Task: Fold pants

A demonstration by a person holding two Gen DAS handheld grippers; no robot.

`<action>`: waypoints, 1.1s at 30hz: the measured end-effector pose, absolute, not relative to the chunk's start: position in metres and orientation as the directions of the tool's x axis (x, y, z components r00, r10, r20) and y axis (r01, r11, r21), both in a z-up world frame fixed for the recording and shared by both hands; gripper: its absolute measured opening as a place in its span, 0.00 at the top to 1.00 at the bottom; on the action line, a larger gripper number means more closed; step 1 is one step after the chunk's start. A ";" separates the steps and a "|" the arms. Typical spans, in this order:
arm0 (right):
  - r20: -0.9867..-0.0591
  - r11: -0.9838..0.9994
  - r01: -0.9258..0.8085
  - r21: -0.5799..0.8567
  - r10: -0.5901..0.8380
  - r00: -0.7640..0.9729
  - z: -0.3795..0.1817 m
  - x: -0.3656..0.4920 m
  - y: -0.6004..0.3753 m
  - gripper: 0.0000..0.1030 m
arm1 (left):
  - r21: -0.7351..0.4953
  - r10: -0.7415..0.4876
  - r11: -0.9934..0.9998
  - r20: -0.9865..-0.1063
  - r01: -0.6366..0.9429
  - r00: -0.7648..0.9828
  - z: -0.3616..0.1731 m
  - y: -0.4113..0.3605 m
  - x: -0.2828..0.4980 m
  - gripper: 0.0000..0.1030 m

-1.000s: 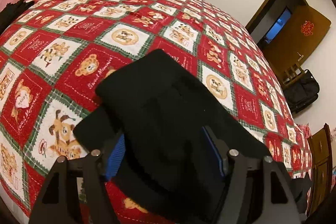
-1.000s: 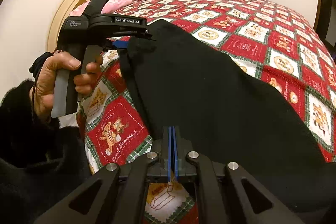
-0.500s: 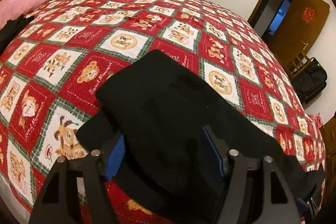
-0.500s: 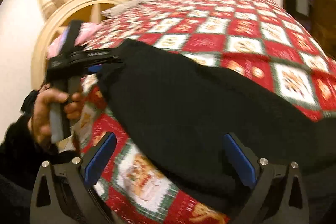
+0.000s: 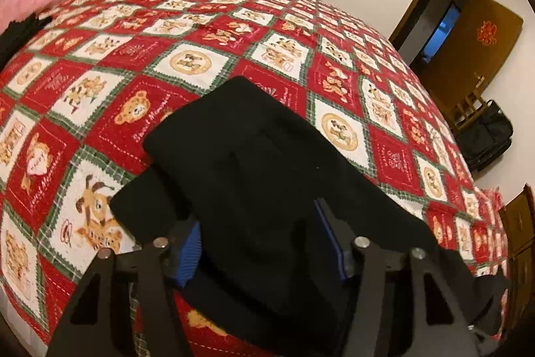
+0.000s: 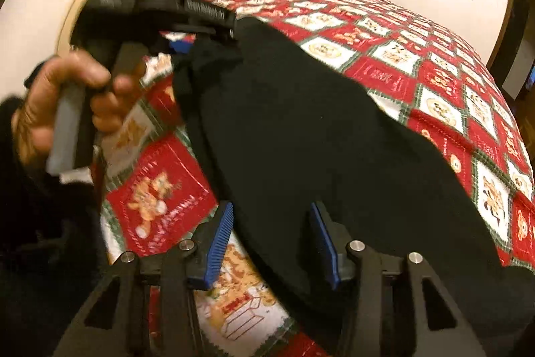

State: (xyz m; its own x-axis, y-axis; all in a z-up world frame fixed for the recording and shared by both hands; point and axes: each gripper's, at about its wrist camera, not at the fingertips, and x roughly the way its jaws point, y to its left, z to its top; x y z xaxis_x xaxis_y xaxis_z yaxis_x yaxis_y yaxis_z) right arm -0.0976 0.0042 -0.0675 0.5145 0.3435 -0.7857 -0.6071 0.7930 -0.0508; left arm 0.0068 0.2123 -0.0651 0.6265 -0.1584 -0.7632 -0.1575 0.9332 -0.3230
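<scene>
1. Left gripper [image 5: 257,243]: jaws spread, straddling the near end of the black fabric pants [image 5: 267,163].
2. The pants lie on the red patchwork bedspread [image 5: 100,82], long axis running rightward.
3. Right gripper [image 6: 272,240]: jaws apart, bracketing the pants' near edge.

"Sweet Memories" stitched on quilt [image 5: 147,129], red emblem on door [image 5: 486,34] unreadable

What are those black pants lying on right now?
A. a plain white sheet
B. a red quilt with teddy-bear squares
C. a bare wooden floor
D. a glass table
B: the black pants are spread over a red quilt patterned with white and red squares of bears, and it shows all around their edges in both views.
</scene>
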 end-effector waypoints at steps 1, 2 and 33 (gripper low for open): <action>-0.782 0.795 -0.603 -0.068 0.332 0.527 -0.067 -0.097 0.004 0.65 | -0.340 -0.169 0.926 -0.761 -0.163 0.627 -0.066 0.215 0.007 0.39; -0.781 0.798 -0.599 -0.069 0.331 0.530 -0.066 -0.096 0.001 0.81 | -0.352 -0.175 0.921 -0.759 -0.169 0.627 -0.066 0.216 0.008 0.39; -0.640 0.822 -0.507 0.260 0.540 0.547 -0.008 -0.112 -0.068 0.55 | -0.058 0.212 0.939 -0.677 -0.338 0.705 -0.034 0.229 -0.031 0.52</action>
State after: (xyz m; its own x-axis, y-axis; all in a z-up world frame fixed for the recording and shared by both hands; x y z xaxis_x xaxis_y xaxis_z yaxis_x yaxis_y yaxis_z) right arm -0.1121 -0.0678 -0.0080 0.5474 0.5396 -0.6397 -0.5068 0.8220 0.2597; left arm -0.0308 0.2293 -0.0337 0.7052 0.2121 -0.6765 -0.3379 0.9394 -0.0577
